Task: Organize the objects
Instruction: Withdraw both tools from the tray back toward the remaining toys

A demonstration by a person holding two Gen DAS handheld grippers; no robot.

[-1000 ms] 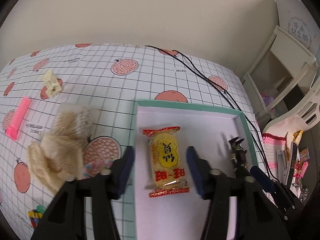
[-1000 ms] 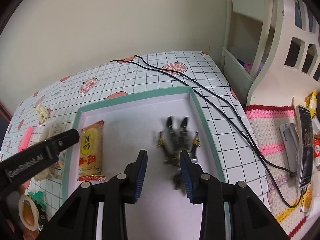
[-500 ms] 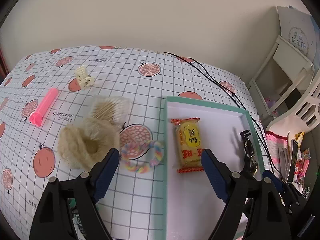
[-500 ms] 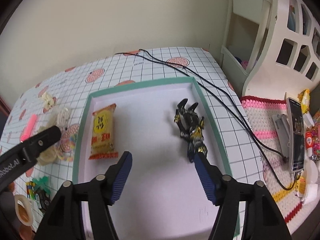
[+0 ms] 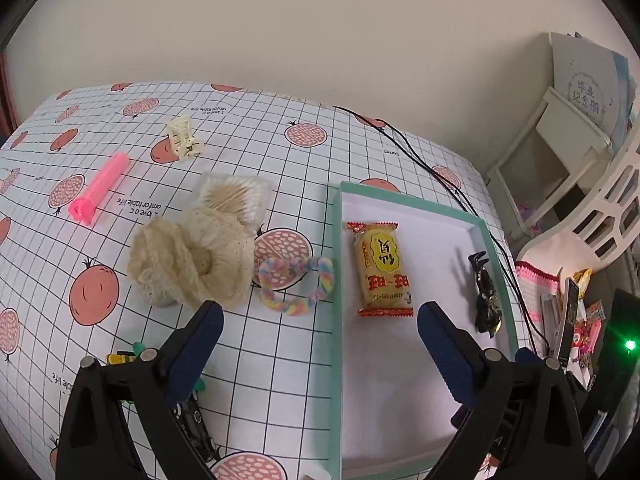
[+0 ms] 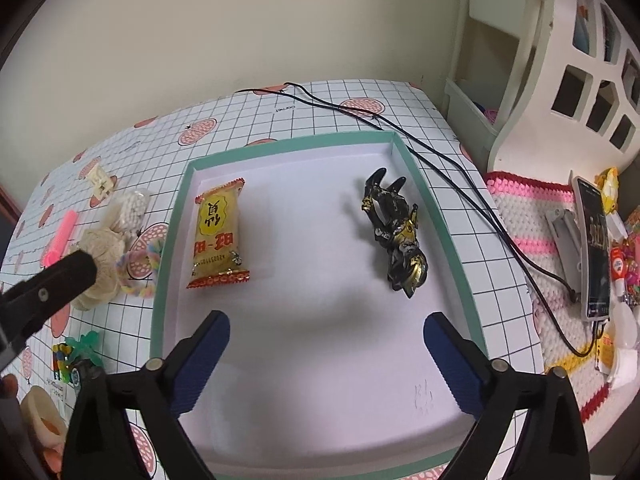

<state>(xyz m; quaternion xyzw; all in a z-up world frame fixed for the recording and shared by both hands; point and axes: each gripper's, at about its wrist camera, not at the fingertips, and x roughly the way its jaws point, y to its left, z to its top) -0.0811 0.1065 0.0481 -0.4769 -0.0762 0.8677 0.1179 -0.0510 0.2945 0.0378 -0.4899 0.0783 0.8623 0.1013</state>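
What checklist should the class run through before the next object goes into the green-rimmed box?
1. Left gripper open and empty: ok.
2. Right gripper open and empty: ok.
3. Free floor space in the box: ok.
4. Snack packet and black and gold figure lie apart inside the box: ok.
5. Pastel braided ring unobstructed outside the box: ok.
6. Black cable outside the box: ok.

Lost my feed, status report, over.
Left gripper and right gripper open, empty. Snack packet and black figure in tray. Nothing blocking.
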